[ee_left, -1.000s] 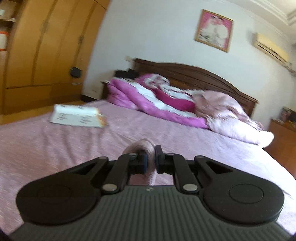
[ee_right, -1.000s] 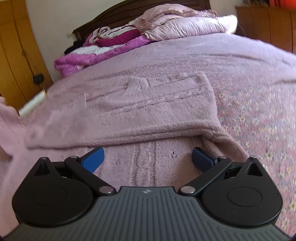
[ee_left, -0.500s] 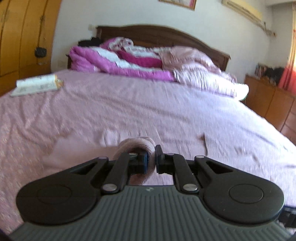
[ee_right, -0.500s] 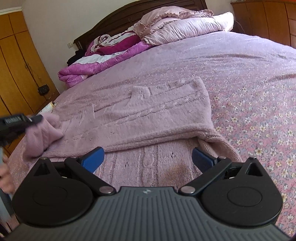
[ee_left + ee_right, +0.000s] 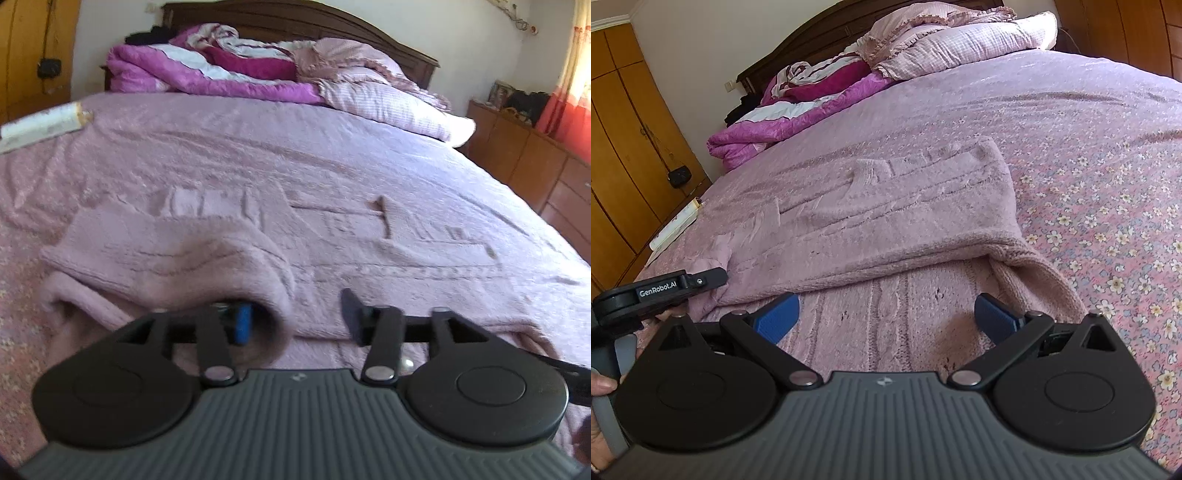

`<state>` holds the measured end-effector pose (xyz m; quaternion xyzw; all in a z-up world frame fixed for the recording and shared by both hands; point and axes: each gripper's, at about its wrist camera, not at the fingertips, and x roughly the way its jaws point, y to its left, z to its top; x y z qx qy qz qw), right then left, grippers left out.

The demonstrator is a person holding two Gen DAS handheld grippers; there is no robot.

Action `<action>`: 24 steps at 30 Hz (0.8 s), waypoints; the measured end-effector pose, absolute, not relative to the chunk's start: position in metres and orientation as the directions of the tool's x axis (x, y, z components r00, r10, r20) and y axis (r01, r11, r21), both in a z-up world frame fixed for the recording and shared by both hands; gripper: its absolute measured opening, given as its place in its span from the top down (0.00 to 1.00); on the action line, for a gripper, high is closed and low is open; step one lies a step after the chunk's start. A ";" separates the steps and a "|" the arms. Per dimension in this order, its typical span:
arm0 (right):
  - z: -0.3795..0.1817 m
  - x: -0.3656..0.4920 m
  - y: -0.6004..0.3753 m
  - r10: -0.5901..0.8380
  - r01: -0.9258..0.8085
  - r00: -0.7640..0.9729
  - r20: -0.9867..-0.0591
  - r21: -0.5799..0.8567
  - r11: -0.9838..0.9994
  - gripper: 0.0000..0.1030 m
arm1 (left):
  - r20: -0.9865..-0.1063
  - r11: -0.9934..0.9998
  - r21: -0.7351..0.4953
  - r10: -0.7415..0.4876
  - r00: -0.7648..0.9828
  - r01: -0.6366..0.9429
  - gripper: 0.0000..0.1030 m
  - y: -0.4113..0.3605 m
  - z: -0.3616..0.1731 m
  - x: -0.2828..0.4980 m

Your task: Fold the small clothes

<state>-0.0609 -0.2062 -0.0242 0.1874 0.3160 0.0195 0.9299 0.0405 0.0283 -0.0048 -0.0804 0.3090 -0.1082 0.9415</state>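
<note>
Blue ribbed pads (image 5: pixel 777 320) tip the black fingers of the right gripper (image 5: pixel 886 319), which stand wide apart with nothing between them but the fabric lying below. Under and ahead of them spreads the dusty-pink fuzzy knitted sweater (image 5: pixel 886 214), flat on the bed, its cable ribs running away from the pads. One soft layer is folded across, leaving a thick rolled edge just beyond the fingertips, and a ribbed cuff curls beside the right-hand pad.

On the left gripper (image 5: pixel 295 319) the jaws are opening: its two fingers are partly spread, and a plush fold of the same sweater (image 5: pixel 177 258) drapes over the left-hand blue pad (image 5: pixel 243 322) while the dark right-hand finger stands clear of the cloth. That fold forms a rounded, tunnel-like hump just in front of the fingers.

Around the sweater lies the pink floral-print bedspread (image 5: pixel 1108 221), thin and finely textured. Well beyond both pairs of fingers, a crumpled magenta quilted blanket (image 5: pixel 207 74) and a pale pink ruffled pillow (image 5: pixel 388 96) pile against the dark wooden curved headboard (image 5: pixel 332 22). Far to the left of the left fingers rests a white flat booklet (image 5: pixel 40 127).
</note>
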 end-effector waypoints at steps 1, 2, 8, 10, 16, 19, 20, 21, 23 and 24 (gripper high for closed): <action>-0.024 -0.061 -0.206 0.155 0.082 0.798 -0.582 0.360 0.929 0.00 | -0.565 0.959 -0.230 -0.269 0.780 0.164 0.43 0.027 -0.003 0.038; -0.024 -0.061 -0.206 0.157 0.081 0.797 -0.583 0.360 0.929 0.00 | -0.568 0.955 -0.242 -0.284 0.773 0.174 0.41 0.028 -0.001 0.037; -0.022 -0.059 -0.204 0.175 0.073 0.792 -0.584 0.377 0.923 0.00 | -0.592 0.949 -0.243 -0.311 0.744 0.203 0.36 0.035 0.011 0.026; -0.020 -0.057 -0.203 0.188 0.063 0.789 -0.585 0.382 0.922 0.00 | -0.601 0.951 -0.232 -0.304 0.740 0.202 0.36 0.038 0.014 0.021; -0.010 -0.044 -0.192 0.233 0.005 0.777 -0.585 0.375 0.927 0.00 | -0.614 0.963 -0.202 -0.268 0.742 0.180 0.36 0.052 0.021 0.008; -0.001 -0.035 -0.182 0.259 -0.031 0.768 -0.585 0.370 0.928 0.00 | -0.616 0.969 -0.193 -0.243 0.749 0.155 0.36 0.064 0.022 0.001; 0.002 -0.031 -0.178 0.266 -0.040 0.764 -0.588 0.368 0.929 0.00 | -0.617 0.972 -0.189 -0.231 0.752 0.143 0.36 0.068 0.022 -0.001; 0.005 -0.027 -0.172 0.280 -0.056 0.757 -0.591 0.369 0.928 0.00 | -0.617 0.975 -0.184 -0.216 0.757 0.129 0.36 0.072 0.022 -0.003; 0.010 -0.018 -0.162 0.317 -0.091 0.743 -0.590 0.380 0.921 0.00 | -0.616 0.980 -0.169 -0.185 0.766 0.101 0.36 0.081 0.022 -0.006; 0.012 -0.013 -0.158 0.336 -0.105 0.733 -0.592 0.389 0.915 0.00 | -0.615 0.984 -0.160 -0.166 0.771 0.084 0.36 0.086 0.022 -0.008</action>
